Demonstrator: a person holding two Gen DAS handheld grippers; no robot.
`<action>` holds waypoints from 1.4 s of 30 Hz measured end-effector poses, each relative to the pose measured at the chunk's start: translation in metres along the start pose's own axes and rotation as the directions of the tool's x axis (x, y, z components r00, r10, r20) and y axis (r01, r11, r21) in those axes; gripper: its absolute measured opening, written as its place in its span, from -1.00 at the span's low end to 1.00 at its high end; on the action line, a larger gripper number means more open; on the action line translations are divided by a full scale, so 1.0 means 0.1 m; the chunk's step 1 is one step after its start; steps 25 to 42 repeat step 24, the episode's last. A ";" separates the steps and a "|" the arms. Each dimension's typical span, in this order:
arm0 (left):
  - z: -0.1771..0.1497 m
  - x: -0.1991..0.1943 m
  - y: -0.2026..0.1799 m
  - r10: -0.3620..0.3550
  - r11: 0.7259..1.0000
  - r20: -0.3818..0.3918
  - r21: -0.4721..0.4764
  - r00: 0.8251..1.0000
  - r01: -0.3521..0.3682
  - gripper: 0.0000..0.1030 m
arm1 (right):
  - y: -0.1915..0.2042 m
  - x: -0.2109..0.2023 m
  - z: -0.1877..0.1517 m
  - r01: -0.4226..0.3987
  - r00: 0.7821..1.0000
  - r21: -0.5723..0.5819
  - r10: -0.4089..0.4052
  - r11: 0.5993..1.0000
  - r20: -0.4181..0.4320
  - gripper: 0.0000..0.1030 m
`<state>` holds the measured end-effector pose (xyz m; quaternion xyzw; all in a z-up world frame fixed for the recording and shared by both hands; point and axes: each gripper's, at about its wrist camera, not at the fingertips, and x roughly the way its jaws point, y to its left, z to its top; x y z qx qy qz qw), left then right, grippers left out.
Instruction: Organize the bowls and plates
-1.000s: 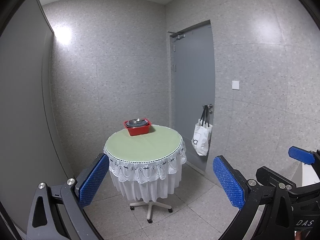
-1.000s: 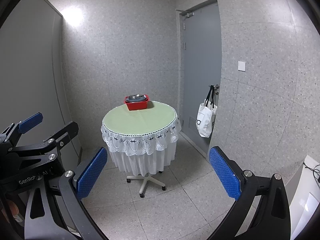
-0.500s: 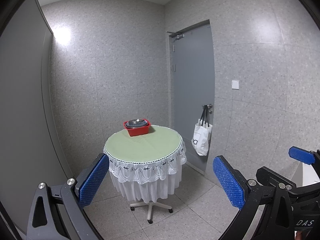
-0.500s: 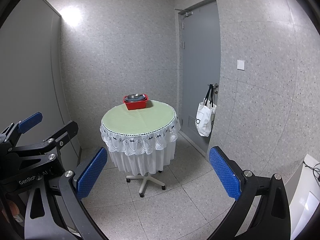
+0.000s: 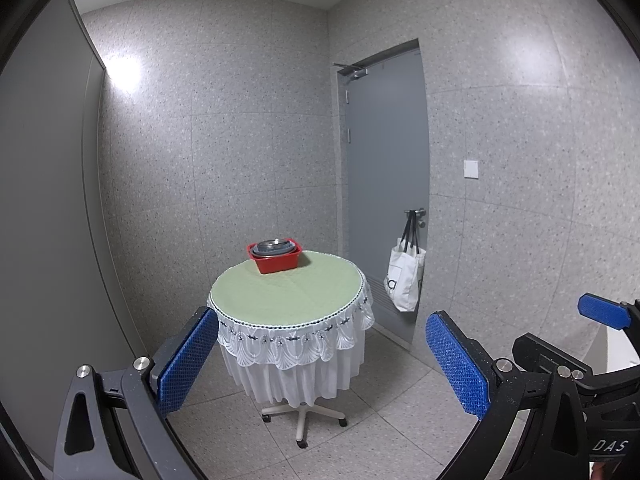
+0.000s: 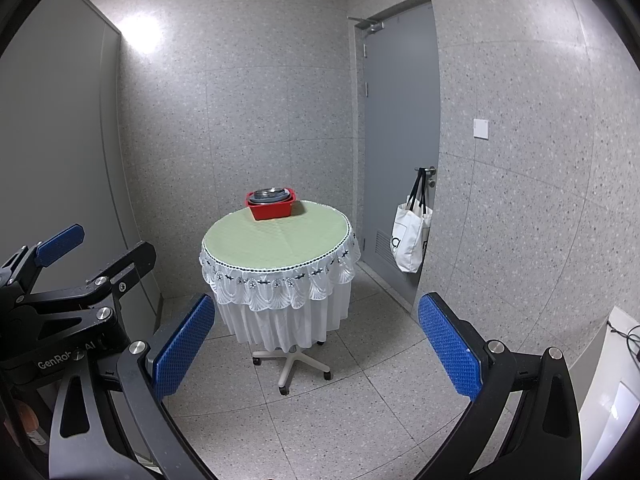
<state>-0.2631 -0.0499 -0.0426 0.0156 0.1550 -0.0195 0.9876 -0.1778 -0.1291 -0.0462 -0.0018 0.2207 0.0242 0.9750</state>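
Left wrist view looks across a small tiled room at a round table [image 5: 288, 292] — green top, white lace skirt, standing on a wheeled pedestal base. A red tub [image 5: 276, 261] sits at the far edge of the tabletop, and a stack of metal dishes [image 5: 275, 246] rests inside it, their rims showing just above the tub's rim. How many plates or bowls are in the stack cannot be told from here.

The left gripper [image 5: 320, 364] is held well back from the table with its blue-padded fingers [image 5: 188, 360] spread wide and nothing between them. The right gripper [image 6: 316, 344] is likewise released, fingers apart and grasping nothing, also well short of the table; from its own view the left gripper's body shows at the left edge.

To the right of the table is a grey door [image 5: 384, 184], closed, with a white tote bag [image 5: 404, 280] hanging from its handle — a white wall switch [image 5: 471, 169] sits further right.
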 end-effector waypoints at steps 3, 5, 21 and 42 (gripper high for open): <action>0.00 0.00 0.00 0.002 1.000 0.000 0.001 1.000 -0.002 0.99 | 0.00 0.00 0.00 0.000 1.000 0.000 0.000 1.000 -0.001 1.00; 0.00 0.00 0.00 0.002 1.000 -0.001 0.002 1.000 -0.002 0.99 | 0.01 0.00 -0.01 0.000 1.000 0.002 0.000 1.000 0.000 1.00; -0.01 0.05 0.05 0.007 1.000 -0.006 0.007 1.000 -0.007 0.99 | 0.04 0.06 -0.03 0.002 1.000 0.011 -0.002 1.000 -0.007 1.00; -0.01 0.09 0.07 0.008 1.000 -0.010 0.008 1.000 -0.008 0.99 | 0.05 0.09 -0.04 0.001 1.000 0.014 -0.001 1.000 -0.010 1.00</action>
